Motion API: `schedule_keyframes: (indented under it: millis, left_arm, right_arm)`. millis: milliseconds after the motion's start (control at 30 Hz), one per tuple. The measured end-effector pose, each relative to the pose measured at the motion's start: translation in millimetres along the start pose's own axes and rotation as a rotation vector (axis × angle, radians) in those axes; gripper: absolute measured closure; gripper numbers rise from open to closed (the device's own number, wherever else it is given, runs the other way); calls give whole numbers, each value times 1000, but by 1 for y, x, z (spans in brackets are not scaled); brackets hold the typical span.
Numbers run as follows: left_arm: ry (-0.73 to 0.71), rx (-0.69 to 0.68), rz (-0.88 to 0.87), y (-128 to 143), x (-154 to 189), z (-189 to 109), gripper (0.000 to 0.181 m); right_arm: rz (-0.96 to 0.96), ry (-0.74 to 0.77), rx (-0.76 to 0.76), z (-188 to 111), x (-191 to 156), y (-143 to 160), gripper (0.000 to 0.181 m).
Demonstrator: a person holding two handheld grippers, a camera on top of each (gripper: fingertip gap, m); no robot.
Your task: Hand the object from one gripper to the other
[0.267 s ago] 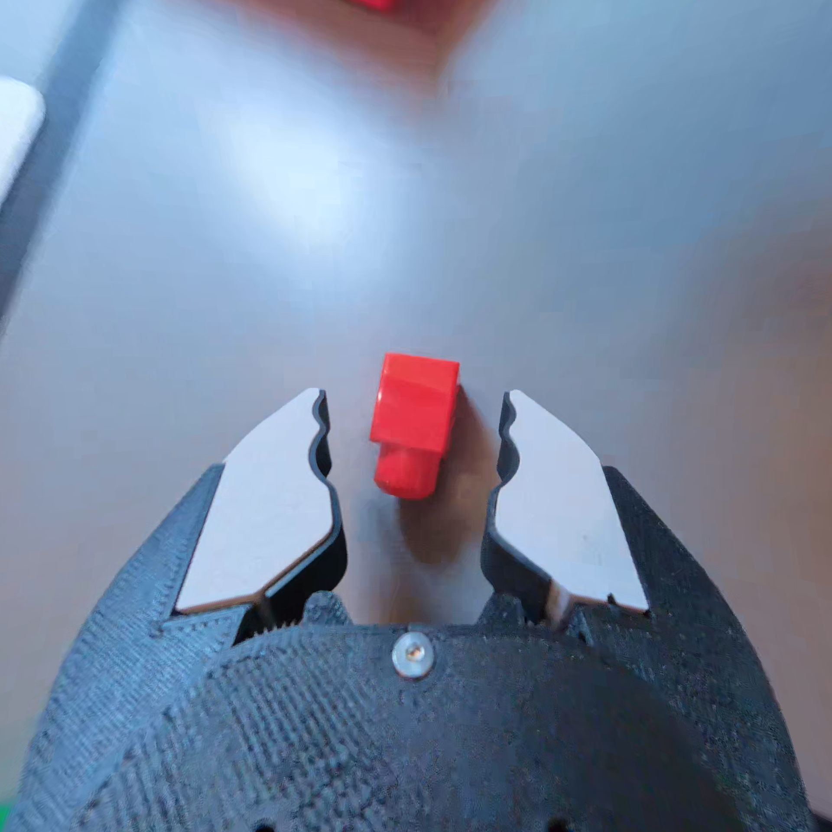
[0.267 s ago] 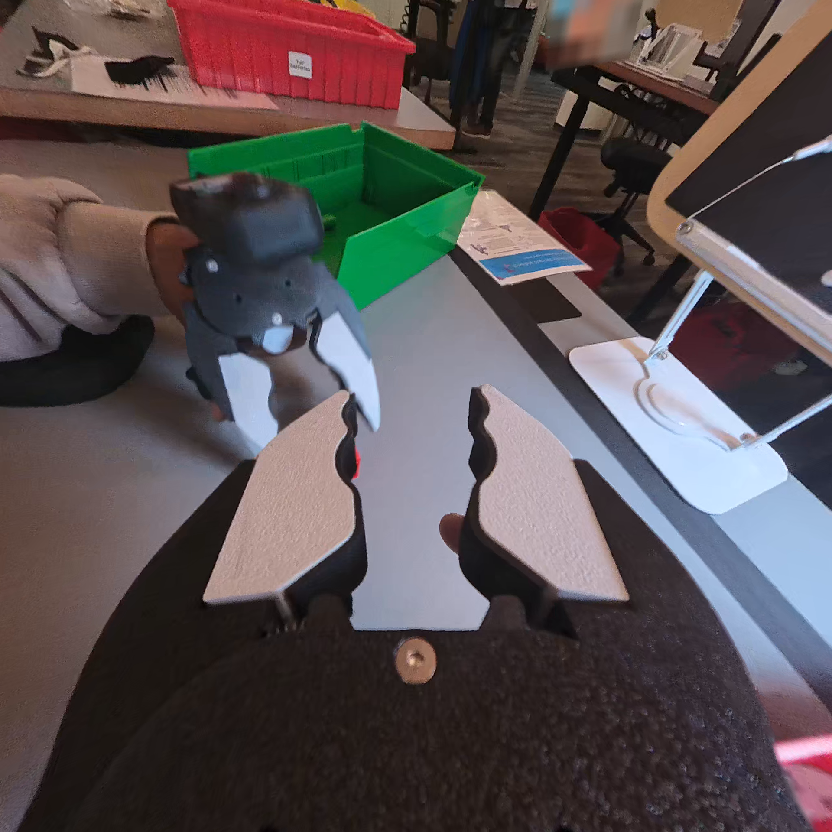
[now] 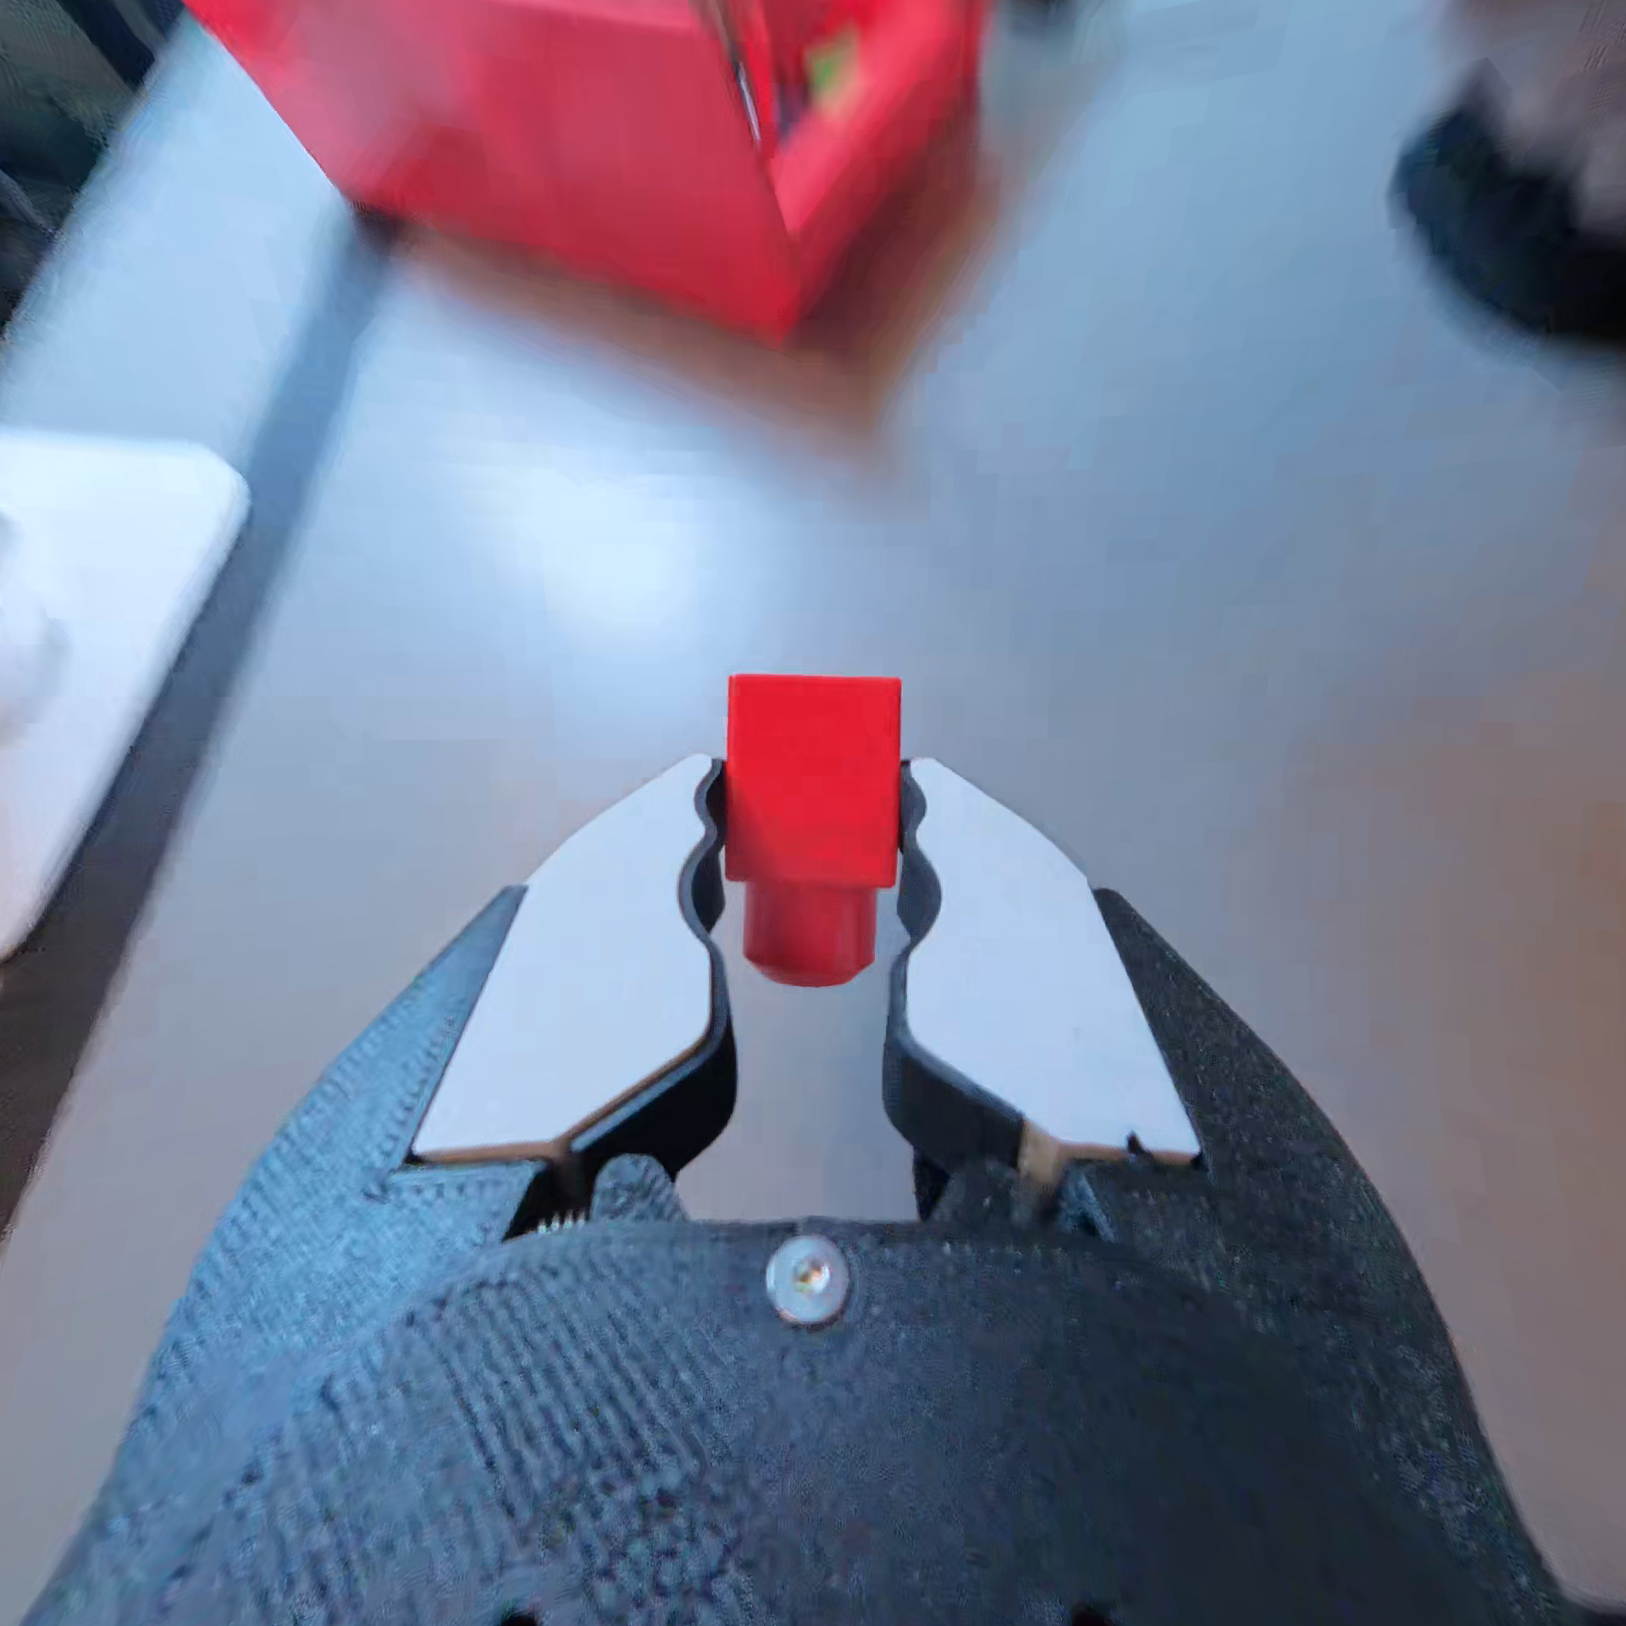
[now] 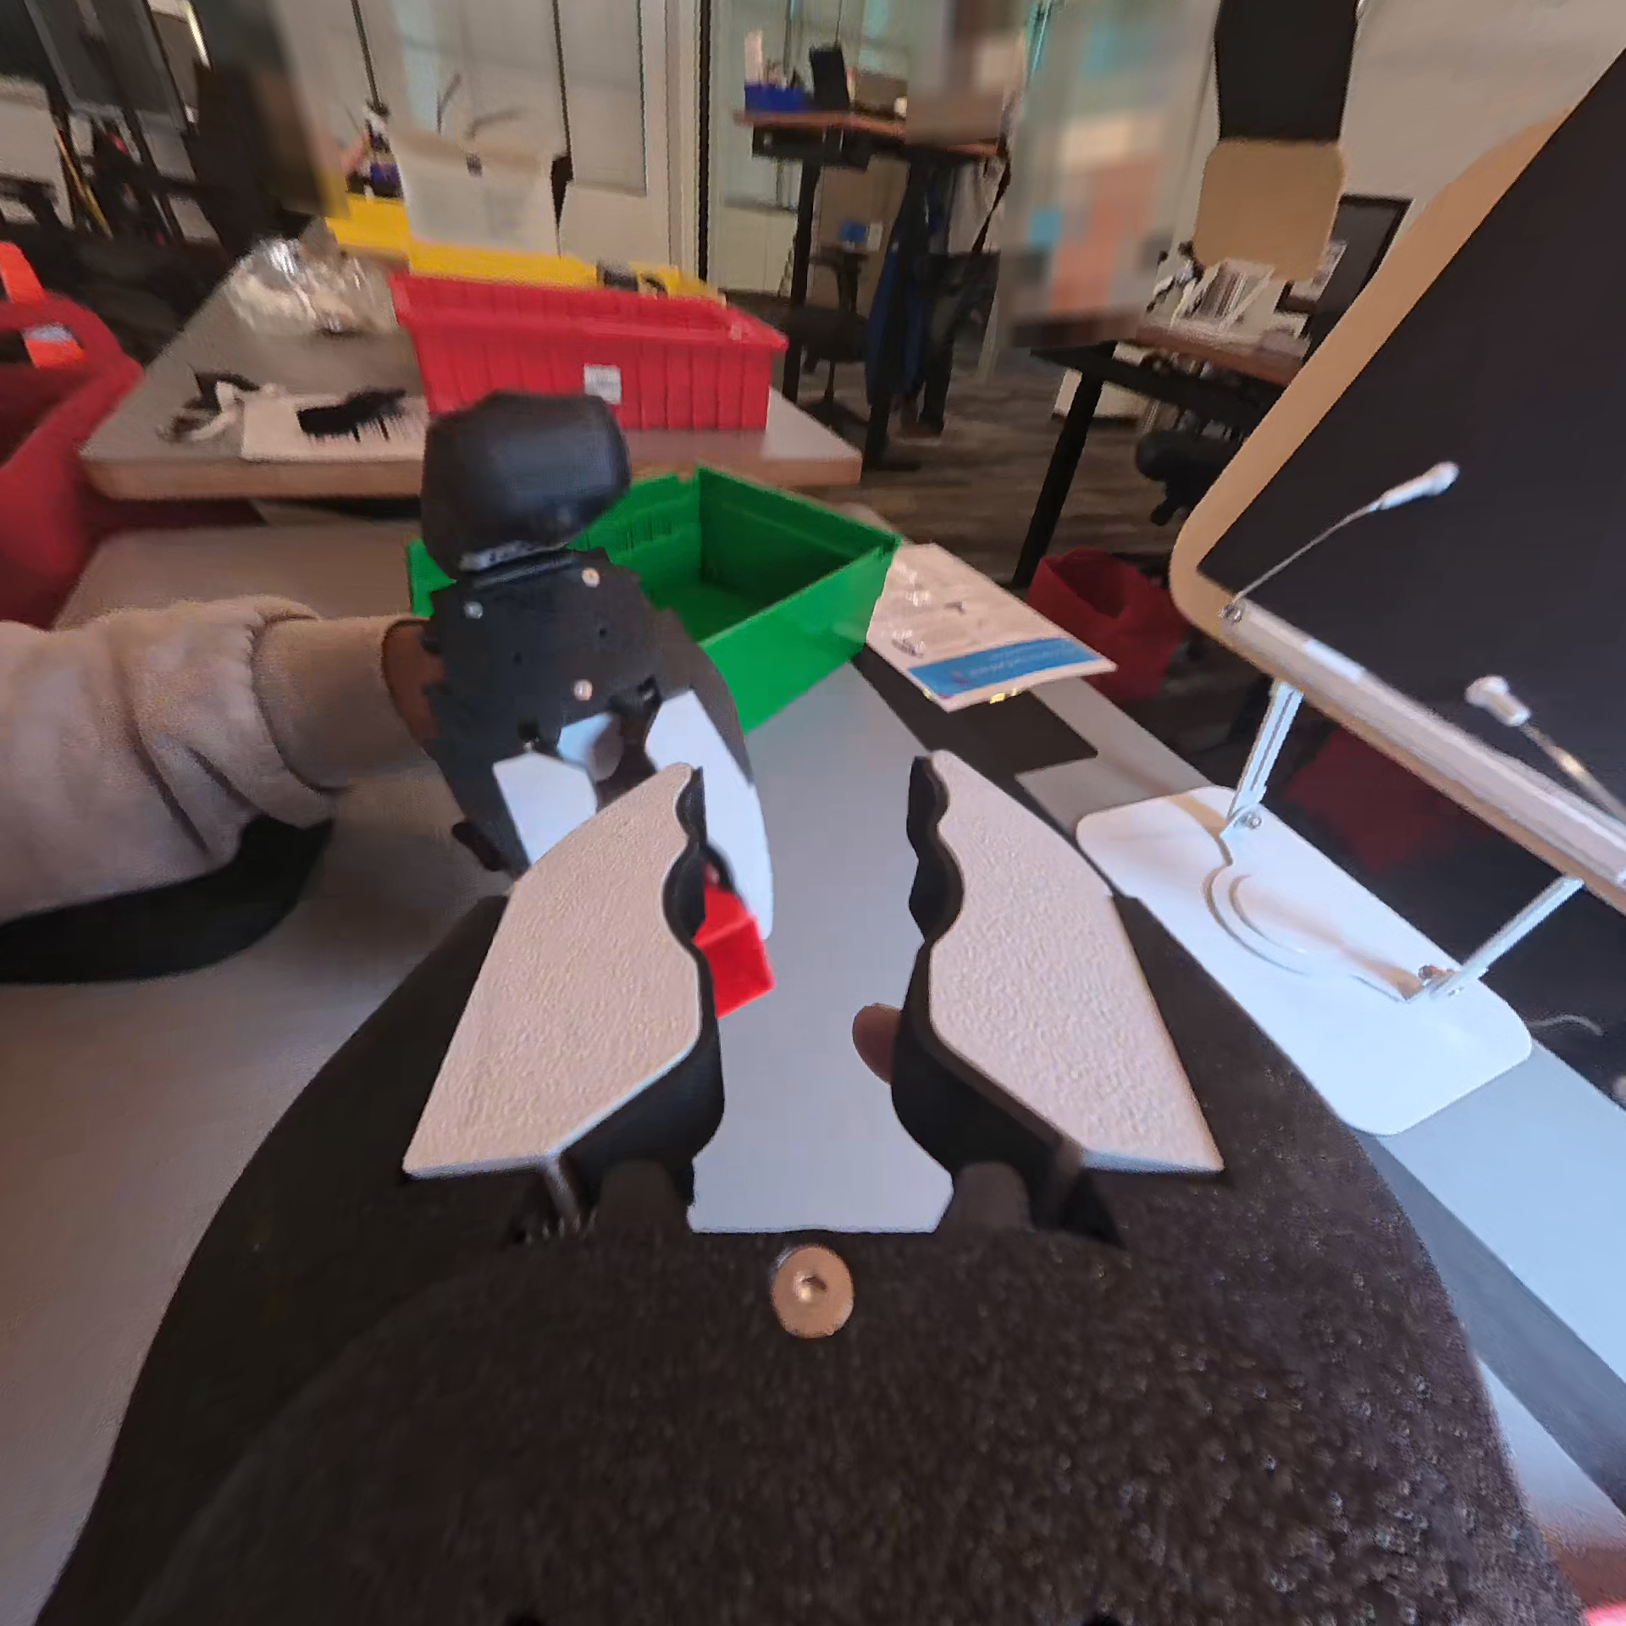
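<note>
A small red block (image 3: 811,792) with a round peg on its near end is clamped between the fingertips of my left gripper (image 3: 814,796), held above the grey table (image 3: 1232,792). In the right wrist view the left gripper (image 4: 717,906) hangs tips-down in a person's hand and holds the red block (image 4: 735,955) just behind and beside my right gripper's left finger (image 4: 572,985). My right gripper (image 4: 805,783) is open and empty, and the block sits left of its gap, not between the fingers.
A green bin (image 4: 792,607) stands behind the left gripper, with a red bin (image 4: 572,352) on a farther table. A screen on a white stand (image 4: 1302,985) is on the right, and a leaflet (image 4: 985,651) lies by it. A red bin (image 3: 572,132) fills the top of the left wrist view. There is about 12 cm between the tips of the two grippers.
My left gripper has shut on the red block, which lay loose on the table between its open fingers, and has lifted it. The right gripper stays open.
</note>
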State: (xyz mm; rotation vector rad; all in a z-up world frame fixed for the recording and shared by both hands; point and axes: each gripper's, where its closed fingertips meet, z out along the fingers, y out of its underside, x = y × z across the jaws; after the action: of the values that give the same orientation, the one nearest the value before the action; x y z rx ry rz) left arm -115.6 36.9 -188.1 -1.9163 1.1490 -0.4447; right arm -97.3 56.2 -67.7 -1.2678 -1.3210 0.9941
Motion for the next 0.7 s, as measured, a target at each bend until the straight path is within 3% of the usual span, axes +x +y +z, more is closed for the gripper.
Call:
schedule_keyframes:
  millis: [33,200,333,500,567,700]
  left_arm:
    - [-43,140,-10,-28,-7,-18,145]
    - [-39,819,-23,-158,7,-140,145]
    - [67,1107,-229,-194,18,-189,145]
    - [231,1334,-412,-197,29,-190,146]
    - [299,1334,-449,-201,36,-176,145]
    - [289,1319,-535,-201,39,-145,145]
  right_arm:
    - [1,7,40,-6,-3,-13,137]
    - [63,-21,309,-40,-31,-89,133]
    - [0,2,460,-51,-54,-114,130]
    - [-45,39,399,-31,-76,-106,129]
    - [-36,76,403,-26,-77,-104,132]
    - [-165,266,435,-33,-66,-105,140]
